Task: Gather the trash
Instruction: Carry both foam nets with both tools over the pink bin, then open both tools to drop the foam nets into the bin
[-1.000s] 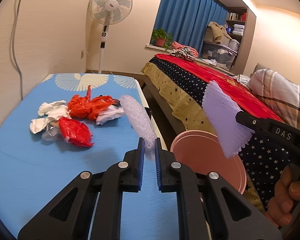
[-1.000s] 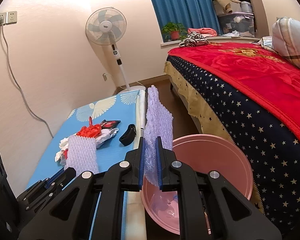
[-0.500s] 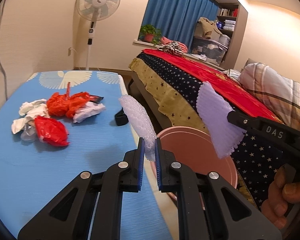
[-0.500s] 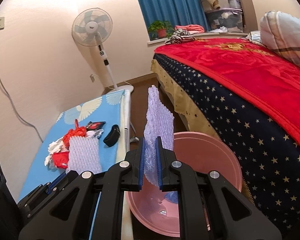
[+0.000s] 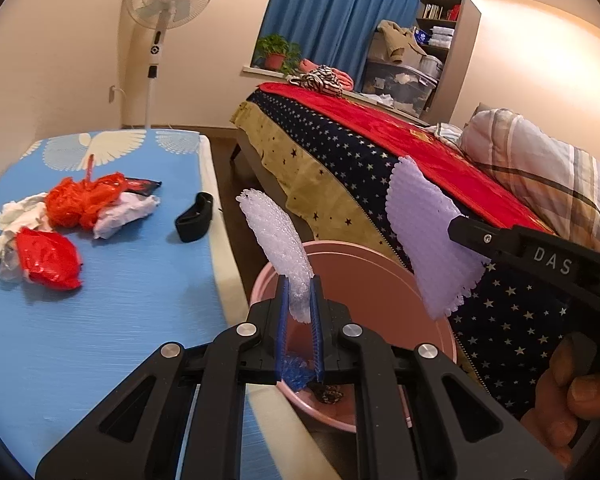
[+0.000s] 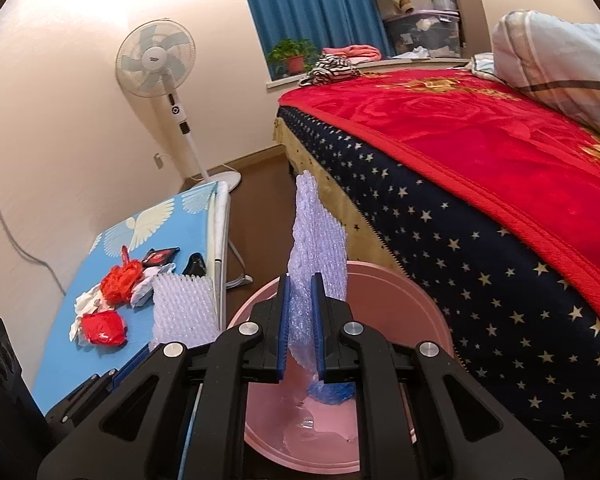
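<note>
Over the pink basin, both grippers, left gripper and right gripper, have arrived, each clamped on a bubble-wrap piece, ready to drop.

The left tongs have swung off the blue table and now hang over the pink basin, their white bubble-wrap strip above its rim (a second ago it was over the table edge). The right tongs have moved forward over the basin too, their lilac foam sheet now above its middle. Both pairs have eased slightly apart.
</note>
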